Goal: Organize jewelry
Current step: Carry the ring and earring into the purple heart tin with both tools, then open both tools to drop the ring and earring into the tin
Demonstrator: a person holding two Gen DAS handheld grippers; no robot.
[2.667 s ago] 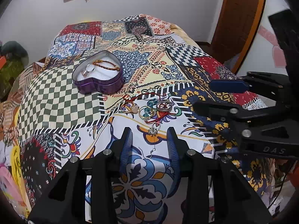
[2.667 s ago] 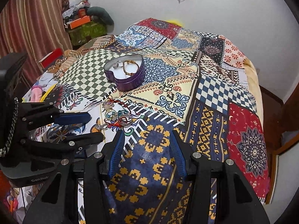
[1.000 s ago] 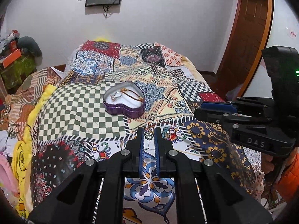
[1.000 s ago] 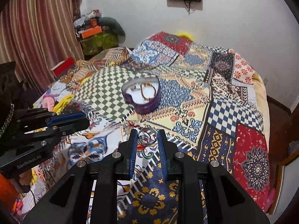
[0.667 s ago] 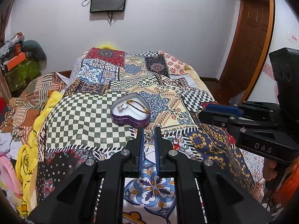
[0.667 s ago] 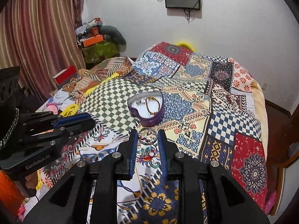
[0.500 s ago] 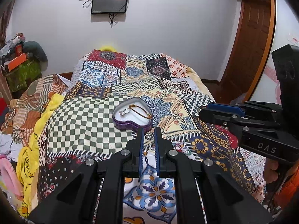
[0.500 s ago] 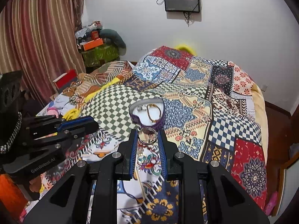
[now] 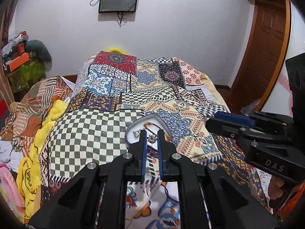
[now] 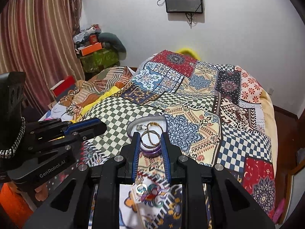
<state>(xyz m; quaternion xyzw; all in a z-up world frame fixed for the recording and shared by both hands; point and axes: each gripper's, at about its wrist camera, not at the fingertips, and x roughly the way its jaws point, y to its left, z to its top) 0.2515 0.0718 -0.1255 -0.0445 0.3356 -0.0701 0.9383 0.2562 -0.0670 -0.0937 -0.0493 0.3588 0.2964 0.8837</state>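
**Both grippers loaded, lined up with the heart box**

Left gripper (image 9: 152, 138) is pinched on a little sparkly pendant (image 9: 152, 138), thin chain dangling below it. Right gripper (image 10: 151, 139) is clamped on a ring-shaped bangle (image 10: 150, 139). Both sit in line with the purple heart-shaped box (image 10: 133, 125), which lies on the quilt (image 10: 200, 103) with a gold chain (image 10: 154, 124) inside. Loads of open quilt around it. More loose pieces (image 10: 142, 188) lie under the right gripper; clutter (image 9: 24, 57) is piled far left.
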